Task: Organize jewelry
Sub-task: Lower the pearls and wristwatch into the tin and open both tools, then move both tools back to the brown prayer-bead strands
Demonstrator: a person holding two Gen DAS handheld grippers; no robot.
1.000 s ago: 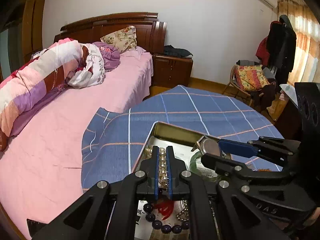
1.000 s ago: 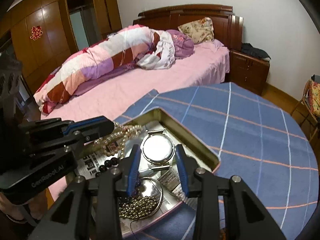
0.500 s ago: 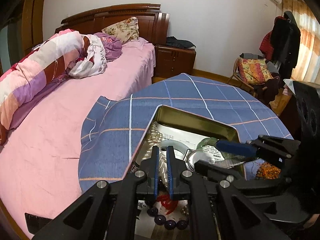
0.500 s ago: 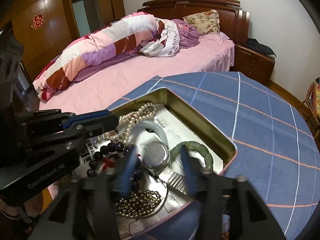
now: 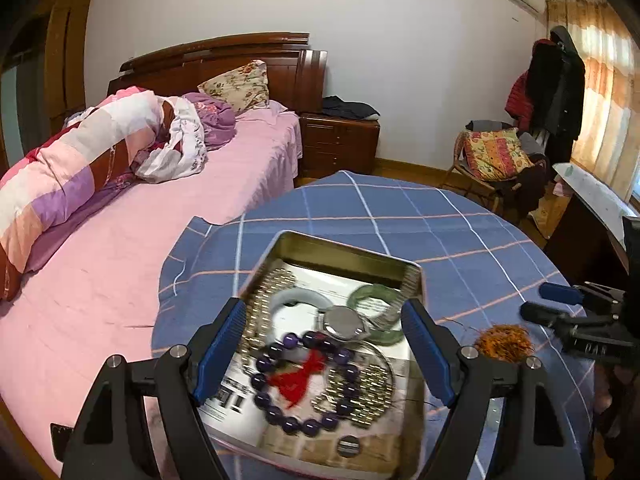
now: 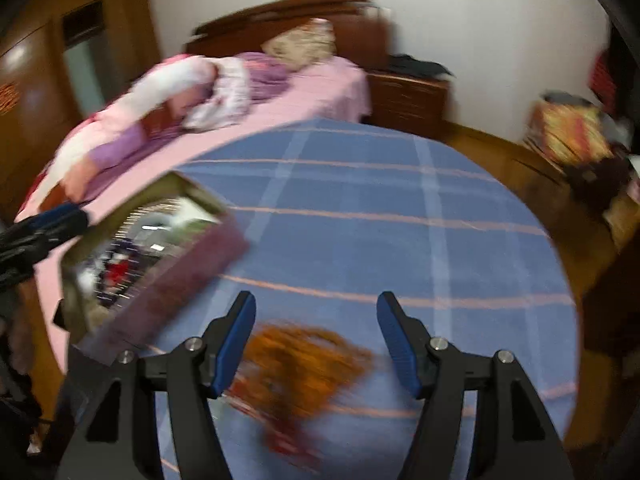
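A gold tin (image 5: pixel 348 248) on the blue checked tablecloth holds a pearl necklace (image 5: pixel 264 300), a pale bangle (image 5: pixel 296 298), a green bangle (image 5: pixel 376 308), a watch (image 5: pixel 344 322), a purple bead bracelet (image 5: pixel 280 360) with a red tassel, and a gold bead chain (image 5: pixel 360 396). My left gripper (image 5: pixel 322 306) hangs over the tin; its jaws are opening wide and nothing is pinched. An orange tangle (image 5: pixel 504 340) lies on the cloth right of the tin. My right gripper (image 6: pixel 316 300) hovers above that blurred tangle (image 6: pixel 296 360), its jaws opening, not touching it.
The tin (image 6: pixel 152 248) is at the left in the right wrist view, with the left gripper (image 6: pixel 48 220) beside it. A pink bed (image 5: pixel 120 260) borders the round table (image 5: pixel 400 216) on the left. A nightstand (image 5: pixel 340 144) and a chair (image 5: pixel 496 160) stand beyond.
My left gripper let go of the pearl necklace and opened wide. My right gripper left the watch in the tin, opened, and swung right to above the orange tangle.
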